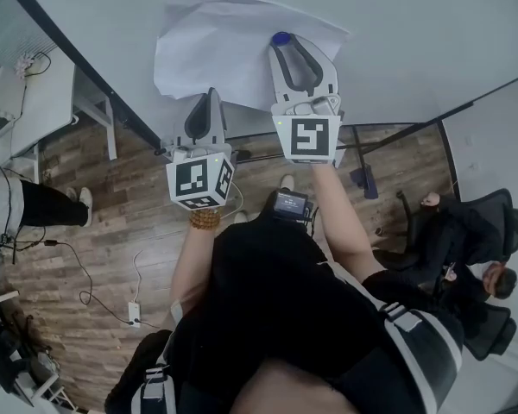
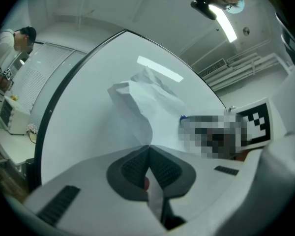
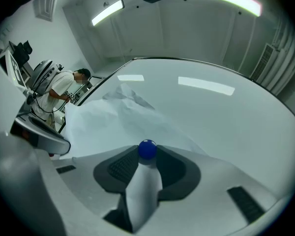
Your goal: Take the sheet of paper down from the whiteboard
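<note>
I can't read any words or numbers here. The left cube [image 1: 200, 182] on my left gripper [image 1: 209, 95] and the right cube [image 1: 308, 138] on my right gripper [image 1: 298, 54] show only black and white square marks. The sheet of paper [image 1: 216, 50] and the blue magnet [image 1: 281, 38] have no print.

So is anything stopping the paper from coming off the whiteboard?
Yes: a blue magnet pins the paper to the whiteboard. The right gripper is closed on that magnet. The left gripper pinches the paper's edge, with nothing in between.
</note>
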`<action>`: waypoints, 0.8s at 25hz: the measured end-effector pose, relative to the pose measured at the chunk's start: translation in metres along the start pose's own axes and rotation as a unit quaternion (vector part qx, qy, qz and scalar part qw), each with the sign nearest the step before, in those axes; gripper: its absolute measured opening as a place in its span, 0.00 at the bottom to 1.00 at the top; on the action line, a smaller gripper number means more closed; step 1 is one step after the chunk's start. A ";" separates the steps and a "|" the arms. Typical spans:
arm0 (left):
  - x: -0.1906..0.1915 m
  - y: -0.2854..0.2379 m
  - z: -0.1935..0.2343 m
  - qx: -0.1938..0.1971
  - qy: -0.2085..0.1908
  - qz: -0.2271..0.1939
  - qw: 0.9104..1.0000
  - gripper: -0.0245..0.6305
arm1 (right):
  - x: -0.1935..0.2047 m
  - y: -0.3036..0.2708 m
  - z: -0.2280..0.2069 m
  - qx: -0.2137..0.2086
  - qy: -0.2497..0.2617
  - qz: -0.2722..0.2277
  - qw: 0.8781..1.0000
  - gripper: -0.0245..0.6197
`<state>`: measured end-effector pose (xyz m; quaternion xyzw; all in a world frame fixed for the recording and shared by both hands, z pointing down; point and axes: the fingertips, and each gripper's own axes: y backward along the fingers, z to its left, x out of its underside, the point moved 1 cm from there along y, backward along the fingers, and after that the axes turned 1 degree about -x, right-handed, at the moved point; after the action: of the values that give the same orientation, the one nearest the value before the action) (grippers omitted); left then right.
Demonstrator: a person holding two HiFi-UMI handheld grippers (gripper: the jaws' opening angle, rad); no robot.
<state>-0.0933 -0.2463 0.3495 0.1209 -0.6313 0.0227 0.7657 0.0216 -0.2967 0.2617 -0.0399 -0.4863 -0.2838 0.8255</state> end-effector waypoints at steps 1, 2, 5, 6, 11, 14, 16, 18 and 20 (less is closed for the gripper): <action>0.001 0.000 0.001 -0.001 0.001 0.001 1.000 0.05 | 0.001 0.000 -0.001 0.001 0.000 0.000 1.000 0.21; 0.003 0.001 0.002 -0.002 0.002 0.002 1.000 0.05 | 0.001 0.000 -0.001 0.001 -0.002 0.000 1.000 0.21; 0.006 0.002 0.002 0.000 0.002 0.006 1.000 0.05 | 0.002 0.000 -0.001 0.001 0.001 0.002 1.000 0.21; 0.008 0.003 0.001 0.000 0.002 0.007 1.000 0.05 | 0.003 0.000 0.000 -0.001 0.003 0.004 1.000 0.21; 0.017 0.004 0.000 -0.002 0.002 0.015 1.000 0.05 | 0.005 -0.001 0.001 -0.003 0.000 0.006 1.000 0.21; 0.020 0.005 0.002 -0.003 0.002 0.019 1.000 0.05 | 0.007 -0.001 0.001 -0.005 -0.003 0.006 1.000 0.21; 0.022 0.007 0.002 -0.003 0.001 0.020 1.000 0.05 | 0.009 0.000 0.002 -0.006 -0.004 0.005 1.000 0.21; 0.025 0.010 0.001 -0.004 0.002 0.021 1.000 0.05 | 0.010 0.001 0.004 -0.009 0.002 0.009 1.000 0.21; 0.026 0.012 0.001 -0.003 0.003 0.023 1.000 0.05 | 0.010 0.002 0.005 -0.009 0.003 0.010 1.000 0.21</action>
<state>-0.0911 -0.2380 0.3770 0.1041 -0.6314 0.0384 0.7675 0.0221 -0.2977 0.2725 -0.0516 -0.4805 -0.2802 0.8294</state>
